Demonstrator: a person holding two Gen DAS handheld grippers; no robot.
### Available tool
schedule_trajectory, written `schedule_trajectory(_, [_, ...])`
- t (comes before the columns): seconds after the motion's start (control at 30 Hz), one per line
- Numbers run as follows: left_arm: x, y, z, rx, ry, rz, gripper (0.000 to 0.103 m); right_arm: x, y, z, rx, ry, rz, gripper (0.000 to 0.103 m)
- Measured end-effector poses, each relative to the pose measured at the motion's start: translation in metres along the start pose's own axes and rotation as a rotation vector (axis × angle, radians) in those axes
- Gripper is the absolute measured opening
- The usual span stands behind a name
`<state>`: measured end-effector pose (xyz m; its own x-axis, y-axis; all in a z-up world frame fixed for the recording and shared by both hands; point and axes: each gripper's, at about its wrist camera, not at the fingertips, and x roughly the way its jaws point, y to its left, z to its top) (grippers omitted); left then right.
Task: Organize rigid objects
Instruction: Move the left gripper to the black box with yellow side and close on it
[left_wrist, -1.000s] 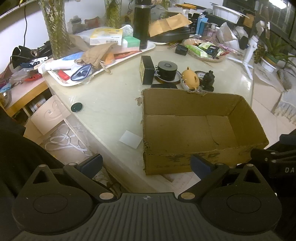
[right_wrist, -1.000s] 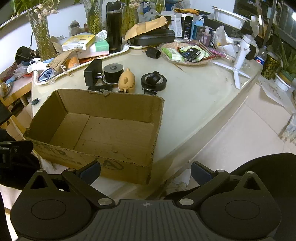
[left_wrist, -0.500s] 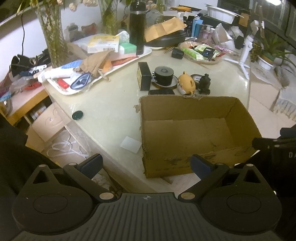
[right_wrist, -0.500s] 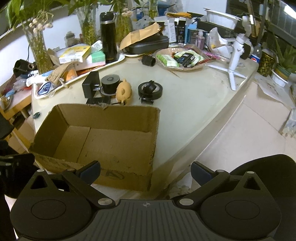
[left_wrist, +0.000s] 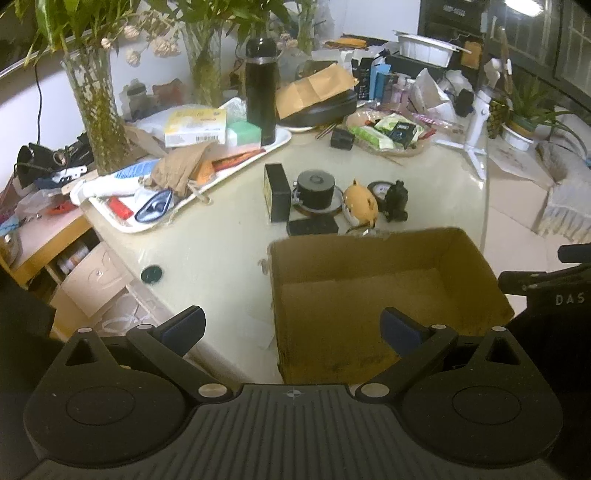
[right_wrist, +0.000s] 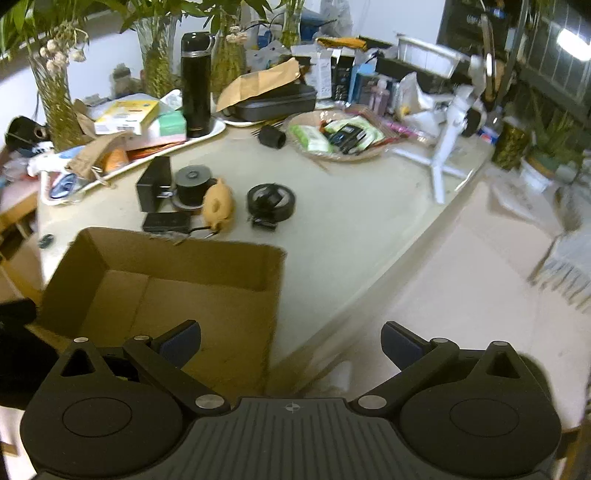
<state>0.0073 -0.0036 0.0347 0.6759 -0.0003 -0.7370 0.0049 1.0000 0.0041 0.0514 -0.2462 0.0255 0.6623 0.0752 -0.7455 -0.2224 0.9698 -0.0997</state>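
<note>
**Both tongs empty; box unfilled; items clustered behind it**

Left tongs (left_wrist: 291, 328): spread wide, nothing between the pads, held low over the near edge of the tabletop (left_wrist: 207, 254). Right tongs (right_wrist: 291, 341): likewise spread and empty, hanging past the tabletop edge, right of the box.

Cardboard box (left_wrist: 373, 295): open top, brown, nothing visible inside, torn fibres along the far rim. Sits at the near edge of the tabletop.

Task items lie just beyond the box's far wall, close together:
- upright black box (left_wrist: 277, 192), matte, flat faces. Judged stiff and light; pinch across the narrow faces.
- black cylinder (left_wrist: 316, 187) resting on a disc. Smooth round wall, may slip; grip across the diameter, low down.
- flat black case (left_wrist: 312, 226), lying down. Low profile; take it by the long edges.
- orange pig-shaped figure (left_wrist: 361, 202), rounded, glossy. Possibly ceramic or hard plastic, so treat as fragile and slippery; grip the body's midsection.
- small dark figurine (left_wrist: 396, 201), irregular shape; detail too fine to read.
</note>
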Motion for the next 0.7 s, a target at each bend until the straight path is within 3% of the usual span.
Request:
schedule_trajectory(0.47, [0.029,0.016,0.046,0.012,-0.020,0.040,0.103,0.023,-0.006,0.034,0.003,-0.008,0.028,0.103])
schedule_trajectory(0.7, [0.045,0.014,0.063,0.041,-0.017,0.032,0.103,0.037,-0.017,0.048,0.055,0.027,0.138,0.103])
